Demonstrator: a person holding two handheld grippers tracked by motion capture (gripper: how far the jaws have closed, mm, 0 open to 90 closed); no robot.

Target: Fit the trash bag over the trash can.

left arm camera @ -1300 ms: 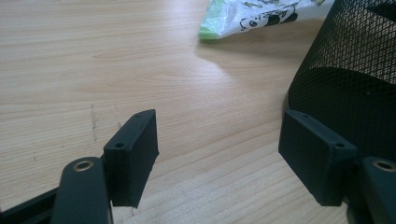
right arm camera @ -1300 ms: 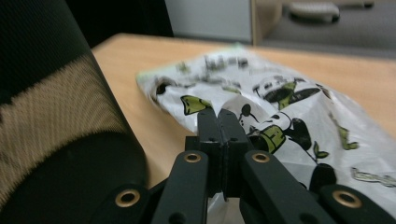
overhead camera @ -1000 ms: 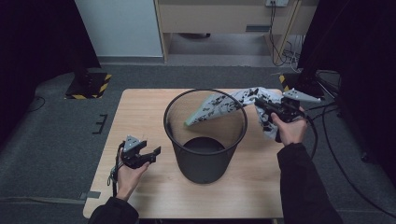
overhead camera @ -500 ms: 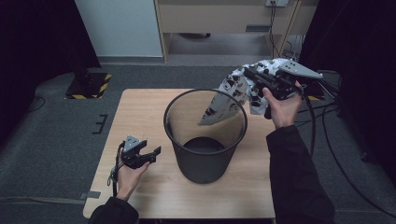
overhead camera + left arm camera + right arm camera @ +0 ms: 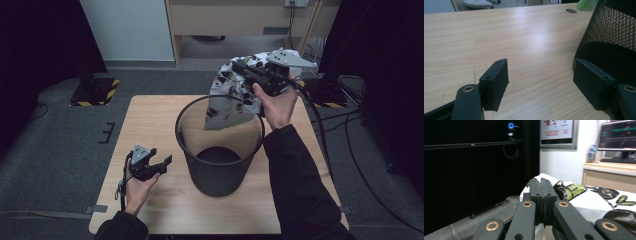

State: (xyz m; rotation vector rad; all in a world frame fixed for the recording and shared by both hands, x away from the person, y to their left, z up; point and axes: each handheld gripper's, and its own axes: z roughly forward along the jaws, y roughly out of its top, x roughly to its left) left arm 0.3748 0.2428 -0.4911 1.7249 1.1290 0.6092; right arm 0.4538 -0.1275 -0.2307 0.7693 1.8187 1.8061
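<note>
Hanging from right hand-held gripper (image 5: 239, 67), patterned bag (image 5: 231, 102)

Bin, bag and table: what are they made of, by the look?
Bin: black mesh, probably metal; the fine grid shows the tabletop through it in the left gripper view, and the rim is thin and wire-like.
Bag: thin printed plastic film, white with dark and green leaf shapes; it crumples and hangs limp from the right gripper.
Table: light wood-grain top, likely laminate; smooth with a soft sheen.
</note>
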